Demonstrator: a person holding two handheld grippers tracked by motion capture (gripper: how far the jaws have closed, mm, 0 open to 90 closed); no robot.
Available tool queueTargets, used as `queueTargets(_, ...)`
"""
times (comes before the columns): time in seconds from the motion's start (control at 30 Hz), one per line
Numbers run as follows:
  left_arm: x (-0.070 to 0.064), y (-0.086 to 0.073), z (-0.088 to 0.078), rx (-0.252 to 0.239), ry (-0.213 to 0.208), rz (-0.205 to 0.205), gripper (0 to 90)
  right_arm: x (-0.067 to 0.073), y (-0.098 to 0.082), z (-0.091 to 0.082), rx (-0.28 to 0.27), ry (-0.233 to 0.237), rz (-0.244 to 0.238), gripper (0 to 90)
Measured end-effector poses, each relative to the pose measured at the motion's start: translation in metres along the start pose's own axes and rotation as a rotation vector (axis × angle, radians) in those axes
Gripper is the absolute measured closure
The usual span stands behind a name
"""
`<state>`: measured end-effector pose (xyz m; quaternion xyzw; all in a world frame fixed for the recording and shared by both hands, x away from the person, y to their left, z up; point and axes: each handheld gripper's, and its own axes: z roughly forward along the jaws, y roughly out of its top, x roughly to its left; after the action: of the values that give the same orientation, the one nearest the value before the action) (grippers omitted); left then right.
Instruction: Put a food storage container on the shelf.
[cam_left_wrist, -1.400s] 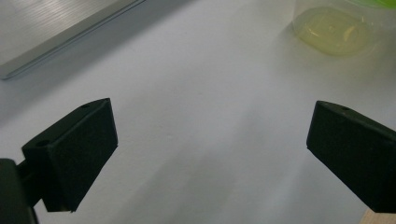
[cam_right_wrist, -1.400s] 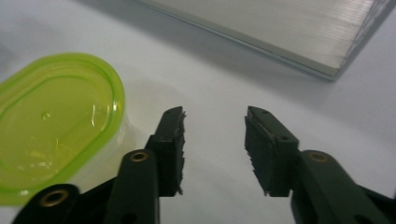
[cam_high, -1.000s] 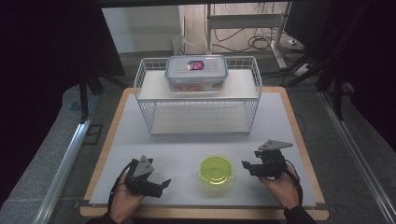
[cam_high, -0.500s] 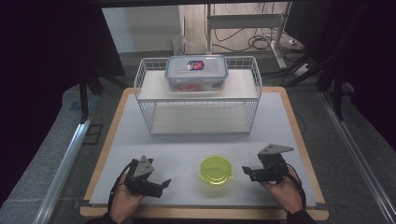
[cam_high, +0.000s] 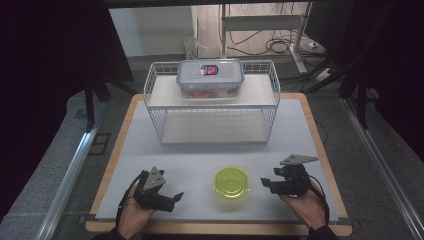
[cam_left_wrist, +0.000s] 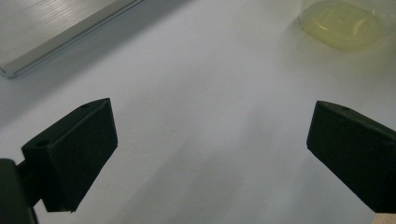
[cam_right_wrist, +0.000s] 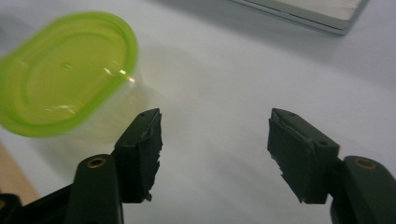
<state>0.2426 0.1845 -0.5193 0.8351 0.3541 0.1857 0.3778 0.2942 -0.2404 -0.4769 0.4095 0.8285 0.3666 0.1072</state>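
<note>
A small clear container with a lime-green lid (cam_high: 231, 182) stands on the white table near the front edge, between my two grippers. My left gripper (cam_high: 174, 197) rests to its left with the jaws wide open on bare table (cam_left_wrist: 212, 126); the container (cam_left_wrist: 343, 25) sits beyond its right jaw. My right gripper (cam_high: 265, 184) points at the container from the right, a short gap away. Its jaws (cam_right_wrist: 215, 126) are open and have just been closing, with nothing between them. The container (cam_right_wrist: 65, 74) lies just beyond the left jaw.
A white wire rack (cam_high: 212, 127) stands at the back of the table, and a clear lidded food box (cam_high: 210, 77) sits on its top shelf. The rack's base edge (cam_right_wrist: 317, 11) is close ahead of the right gripper. The wooden table rim (cam_high: 220, 227) runs just behind the hands.
The right gripper has shifted slightly toward the near edge of the table. The left gripper and the container have stayed where they were.
</note>
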Motion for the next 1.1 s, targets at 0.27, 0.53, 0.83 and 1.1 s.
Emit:
queueTargets(0.27,0.0,0.0,0.001,0.004,-0.001,0.005,1.6,0.014,0.002,-0.002,-0.039,0.084,0.019,46.2)
queueTargets(0.53,-0.001,0.0,0.002,0.007,-0.003,0.01,1.5,0.019,0.005,0.006,-0.065,0.225,0.103,52.6)
queueTargets(0.83,-0.001,0.0,0.003,0.013,-0.008,0.007,1.5,0.022,0.006,0.028,-0.005,0.316,0.229,56.0)
queueTargets(1.1,-0.003,0.0,0.004,0.016,-0.013,0.014,1.6,0.014,0.002,0.04,0.026,0.414,0.385,68.4)
